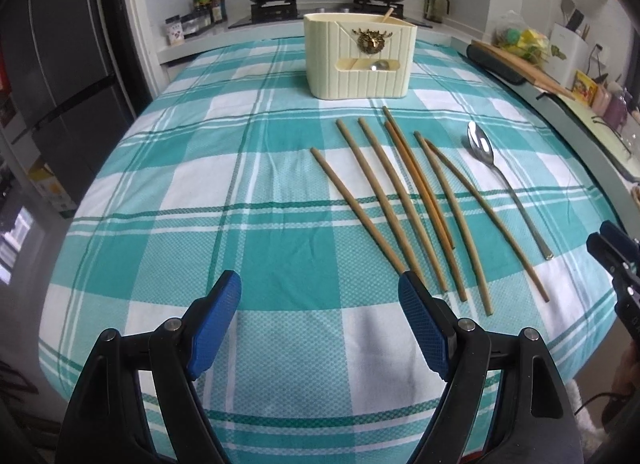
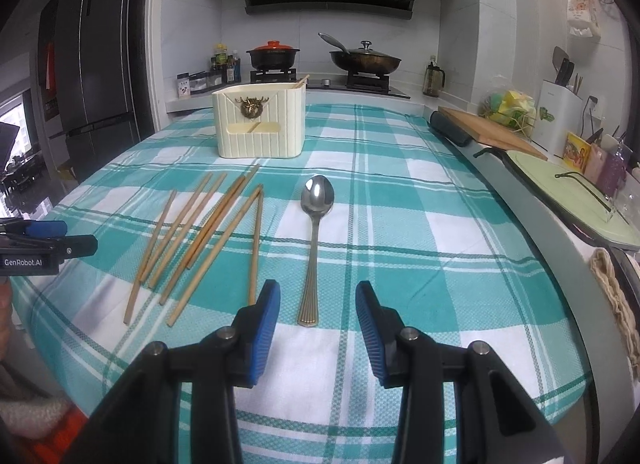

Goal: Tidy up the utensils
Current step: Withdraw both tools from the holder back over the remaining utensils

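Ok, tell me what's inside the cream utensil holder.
A chopstick tip pokes above the utensil holder rim, and a spoon bowl shows through its front slot. Everything else inside is hidden by the walls.

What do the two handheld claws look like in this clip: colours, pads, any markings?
Both are alike: the left claw and the right claw have glossy black plastic linkage arms with silver pivot pins and ribbed blue pads. The right wrist view shows white "GenRobot.AI" lettering on the left claw's black body.

The left gripper [image 1: 320,296] has black plastic arms with silver pivot screws behind its jaws and blue ribbed pads [image 1: 216,324] on the fingers; the right gripper [image 2: 318,304] matches it; white "GenRobot.AI" lettering marks the left one's side.
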The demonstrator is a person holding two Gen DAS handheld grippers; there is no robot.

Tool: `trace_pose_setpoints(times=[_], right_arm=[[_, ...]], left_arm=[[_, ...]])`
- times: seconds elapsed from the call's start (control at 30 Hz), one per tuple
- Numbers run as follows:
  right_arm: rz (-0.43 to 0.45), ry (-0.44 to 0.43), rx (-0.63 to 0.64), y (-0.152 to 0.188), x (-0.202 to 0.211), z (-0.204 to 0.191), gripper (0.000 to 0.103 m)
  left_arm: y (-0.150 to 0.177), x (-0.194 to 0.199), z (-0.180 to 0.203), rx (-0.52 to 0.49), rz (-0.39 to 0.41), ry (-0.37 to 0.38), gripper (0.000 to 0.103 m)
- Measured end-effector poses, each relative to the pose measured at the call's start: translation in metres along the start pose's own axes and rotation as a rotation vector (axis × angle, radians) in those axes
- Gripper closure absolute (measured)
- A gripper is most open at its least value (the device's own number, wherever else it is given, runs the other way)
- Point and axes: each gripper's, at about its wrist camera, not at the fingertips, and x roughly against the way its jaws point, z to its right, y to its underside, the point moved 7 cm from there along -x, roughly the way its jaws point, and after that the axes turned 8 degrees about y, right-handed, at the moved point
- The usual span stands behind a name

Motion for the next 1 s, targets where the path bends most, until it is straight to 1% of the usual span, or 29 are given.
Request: trace_pose_setpoints(times=[0.23,0.5,0.73,0.83,1.0], right_arm=[[0.004,-0.006,0.027,0.001,-0.001,-0.012,0.062],[-0.012,-0.002,0.028,0.005,-0.004,-0.014,0.062],[-0.018,0.001,0.015,0.007,-0.007,-0.013,0.062],[-0.022,0.001,0.008,0.008,-0.009,-0.012,0.062],[-0.025,-0.001,-0.004,0.010,-0.009,-0.009,0.062]], left_arm=[[0.001,-0.003,-0.002,-0.004,-0.004,-0.023,0.021],[0.010,-0.013,-0.007,0.017,-0.028,-0.028,0.021],[0.024,-0.026,-0.012,0.064,-0.071,-0.005,0.021],[0.024,-0.027,-0.008,0.071,-0.070,0.007,0.021],[0.021,-0.033,-0.008,0.110,-0.081,0.034,0.021]])
